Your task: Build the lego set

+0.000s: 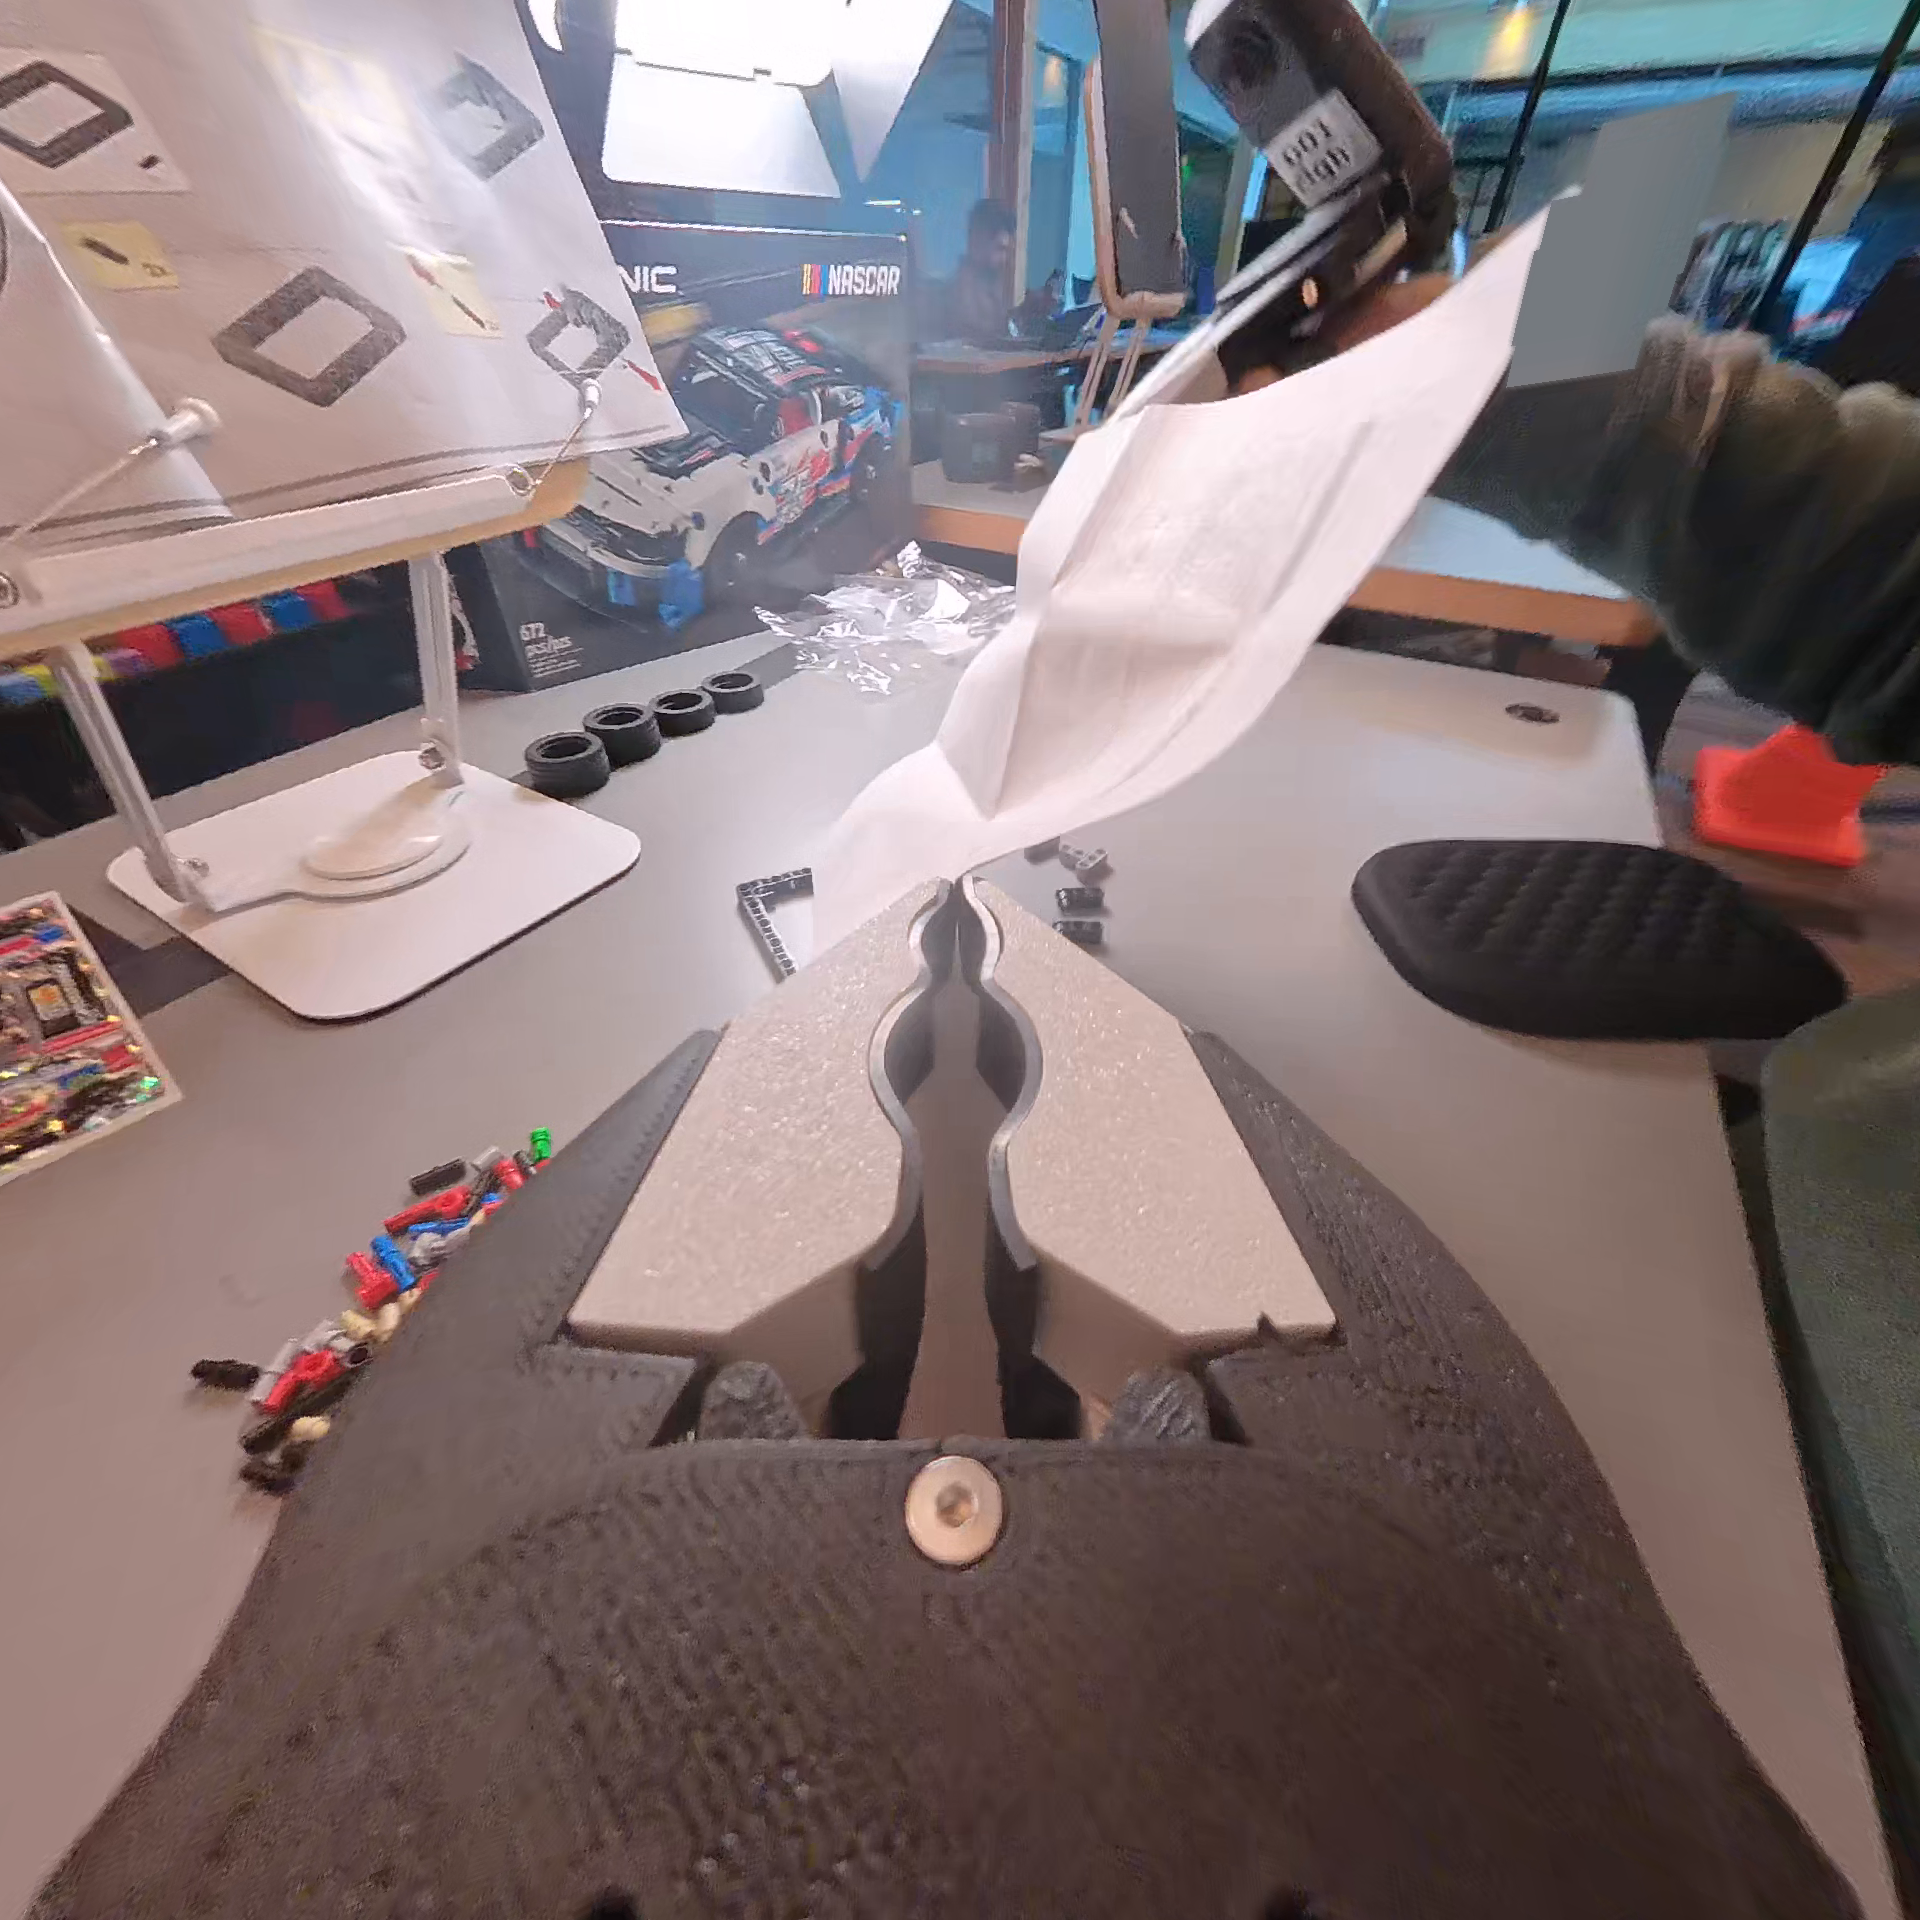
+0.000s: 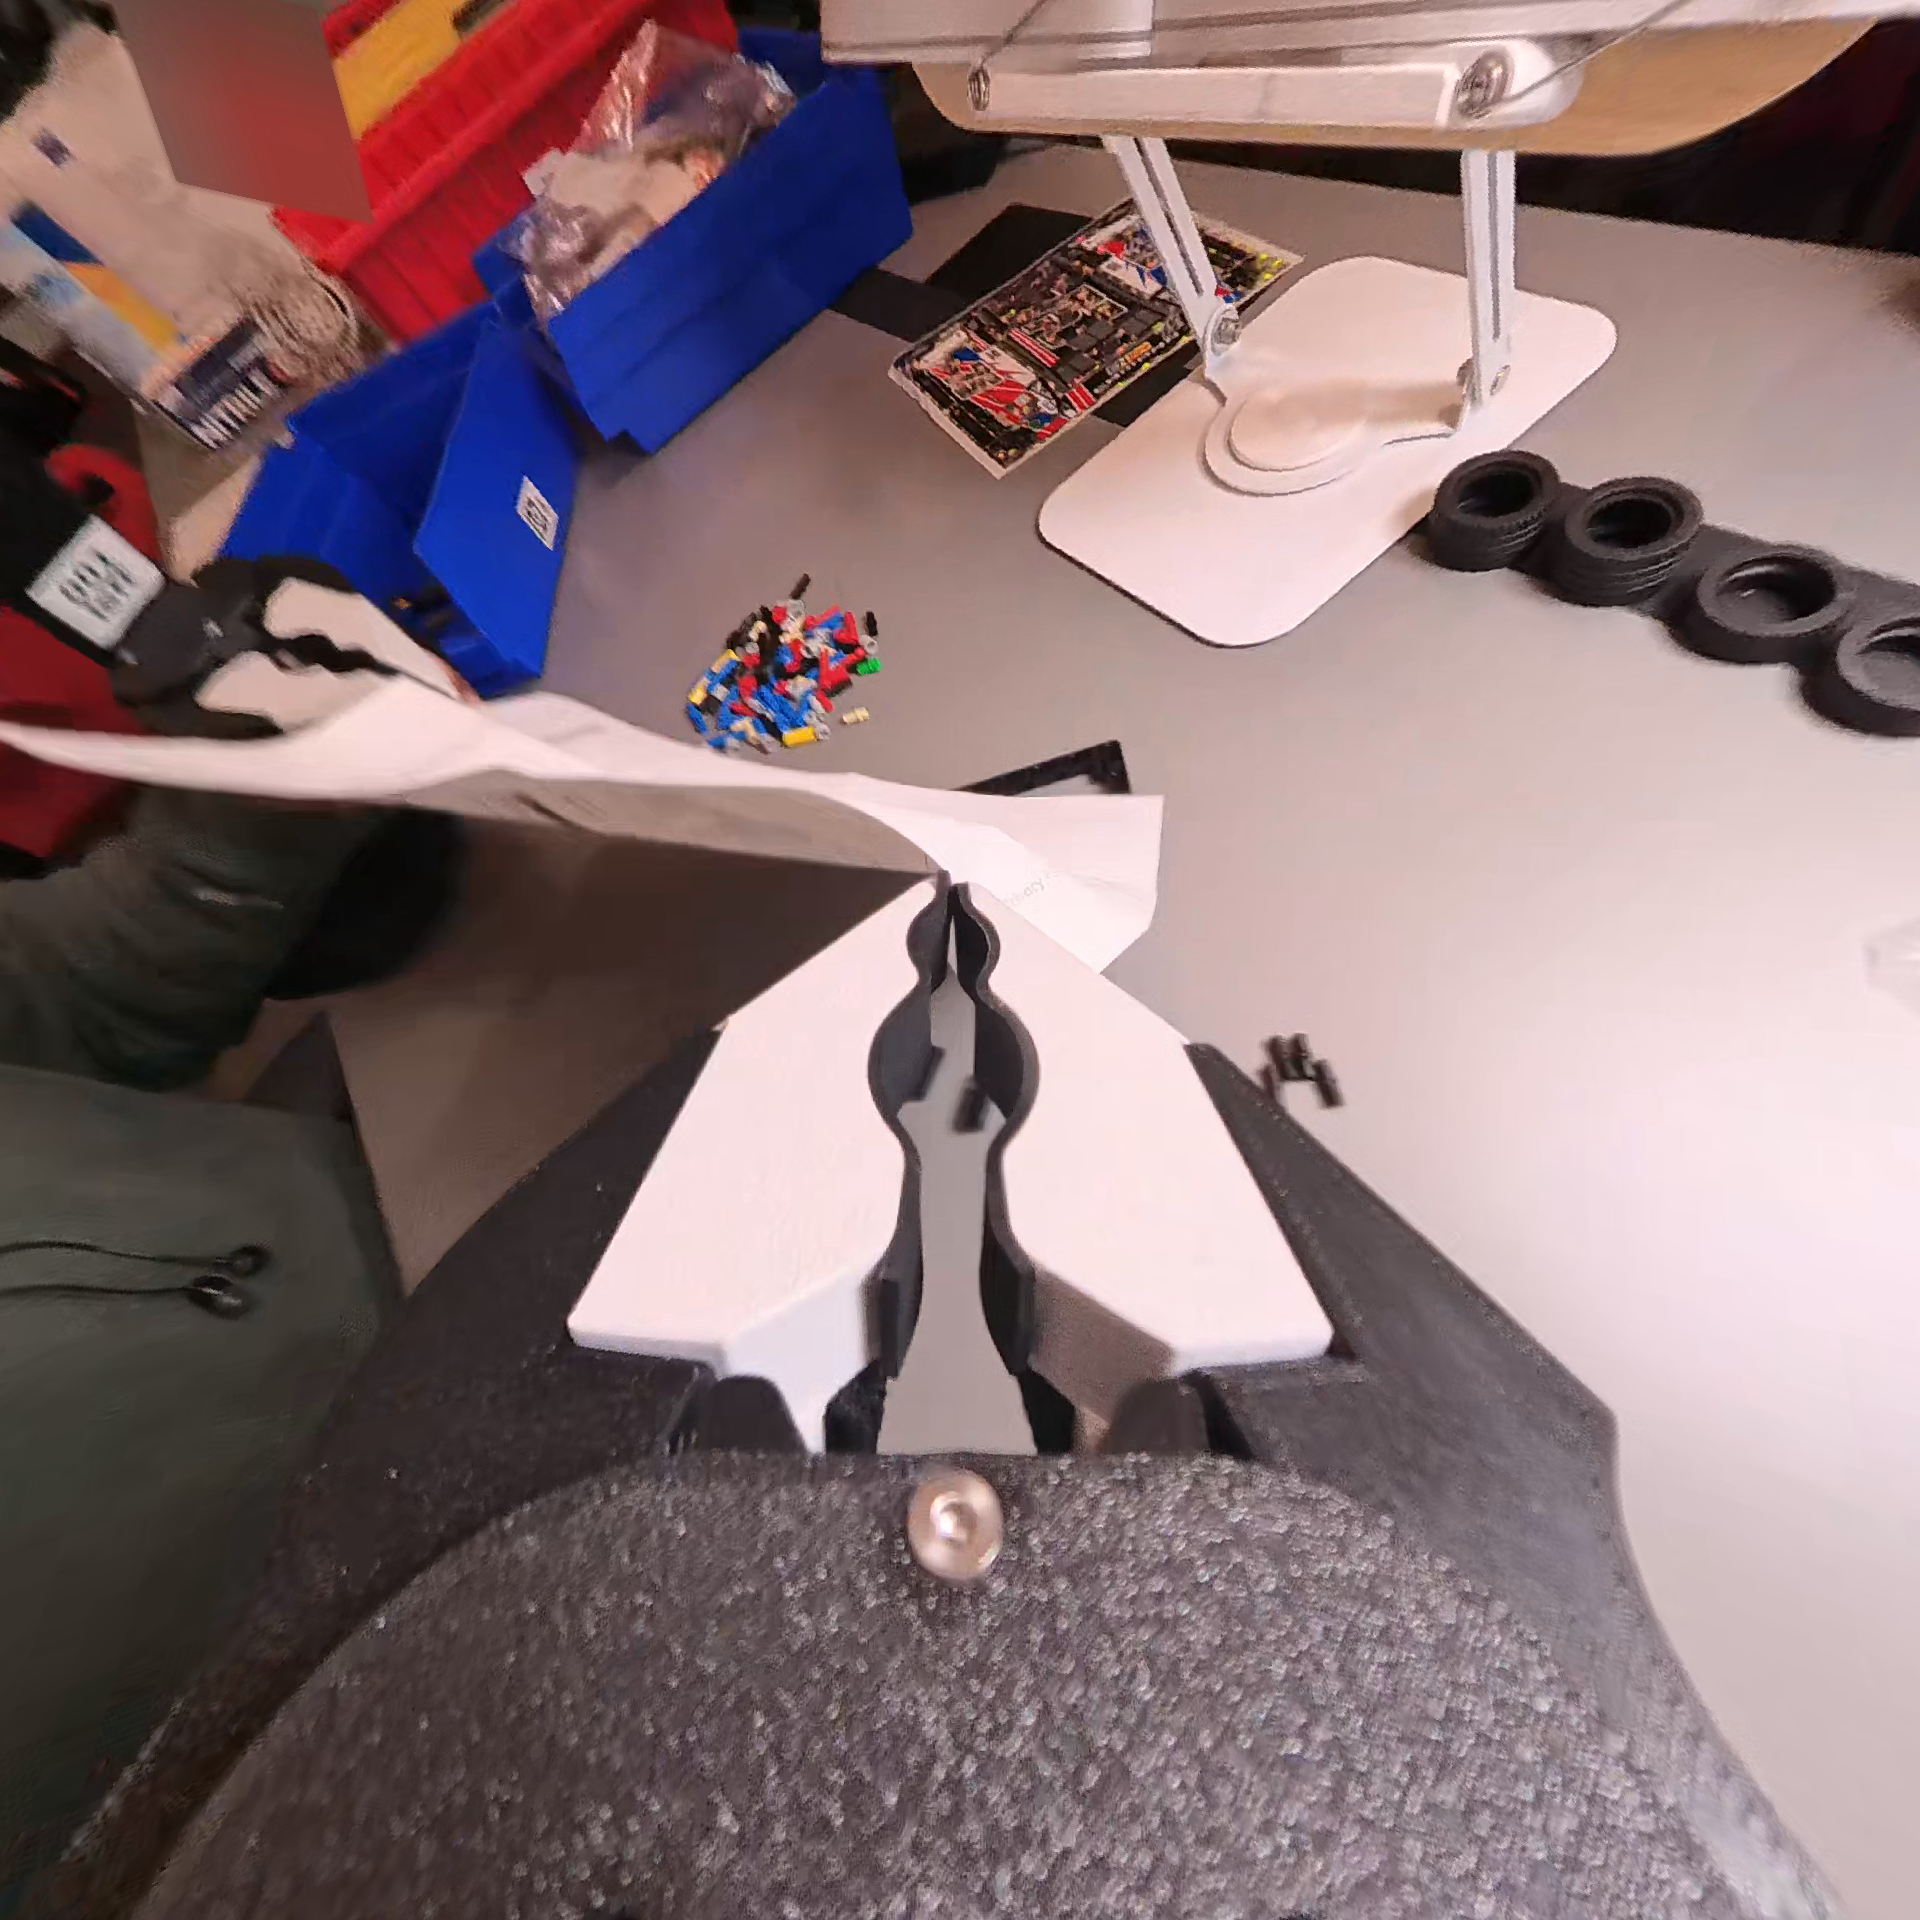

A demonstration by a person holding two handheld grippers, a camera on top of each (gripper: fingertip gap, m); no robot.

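Left wrist view: both grippers' jaws pinch opposite ends of a white, creased paper bag point(image 1: 1174, 623).

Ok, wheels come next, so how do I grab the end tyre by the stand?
Drop the white paper first. End tyre lies flat, hole up, touching its neighbour: come from above, one finger in the hole, one outside its free side.

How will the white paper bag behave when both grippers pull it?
The white paper bag probably stays floppy: it sags and twists between the left gripper and right gripper. It looks thin and creased, so it may tear.
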